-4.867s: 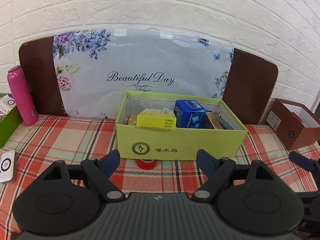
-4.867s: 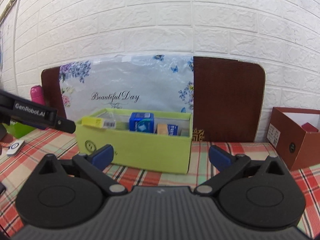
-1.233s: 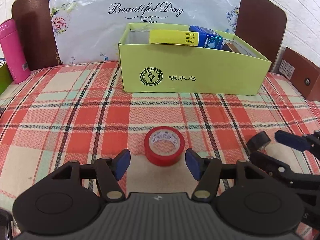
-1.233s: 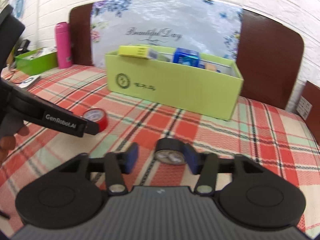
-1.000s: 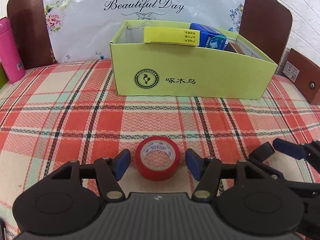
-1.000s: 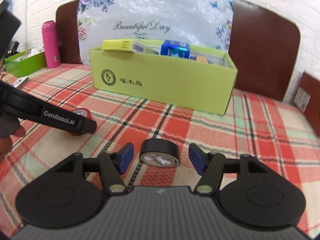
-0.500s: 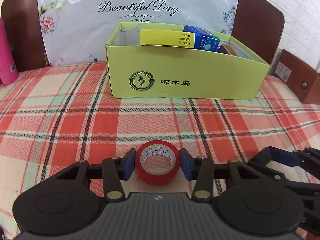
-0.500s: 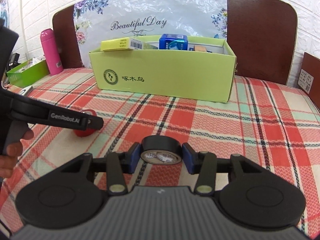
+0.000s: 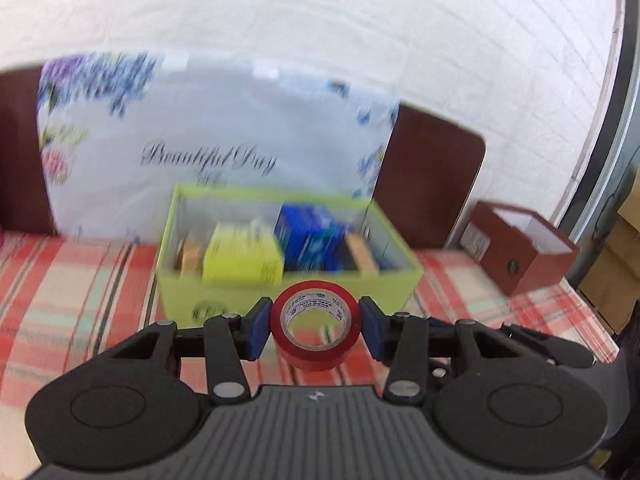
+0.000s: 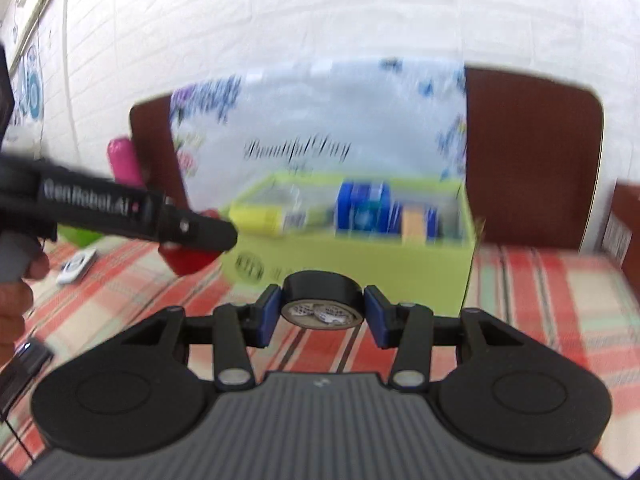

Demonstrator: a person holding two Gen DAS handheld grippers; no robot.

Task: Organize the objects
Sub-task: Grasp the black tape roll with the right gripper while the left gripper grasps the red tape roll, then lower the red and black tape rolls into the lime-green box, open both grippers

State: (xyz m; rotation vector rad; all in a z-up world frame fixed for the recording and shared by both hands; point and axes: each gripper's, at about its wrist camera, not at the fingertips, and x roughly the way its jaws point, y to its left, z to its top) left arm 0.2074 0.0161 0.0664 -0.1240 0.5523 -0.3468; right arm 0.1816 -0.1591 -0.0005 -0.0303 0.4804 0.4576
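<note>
The green box (image 9: pixel 288 292) is the landmark here; everything below is placed against it.

To the left of the box, in the right wrist view, a pink bottle (image 10: pixel 124 160) stands by the brown backboard and a small white device (image 10: pixel 76 266) lies on the plaid cloth (image 10: pixel 560 300). The left gripper (image 9: pixel 316 326) is clamped on the red tape roll (image 9: pixel 316 326), its blue pads pressing both sides of the roll, which hangs in front of the box's near wall and seems lifted clear of the cloth. The roll tilts so its core faces the camera.

The right gripper (image 10: pixel 320 306) is likewise closed on the black tape roll (image 10: pixel 320 306), held flat, just in front of the box's near wall and toward its right half.

Inside the box, from left, sit a yellow carton (image 9: pixel 240 260), a blue carton (image 9: pixel 308 236) and a tan packet (image 9: pixel 360 256); free room appears mainly at the far left end and far right end.

Judging from this, both rolls should go into the box. Raise each above the rim before moving forward, so neither catches the near wall. Aim the red roll at the left gap and the black one at the right, keep the two tools apart, and release only once low inside.
</note>
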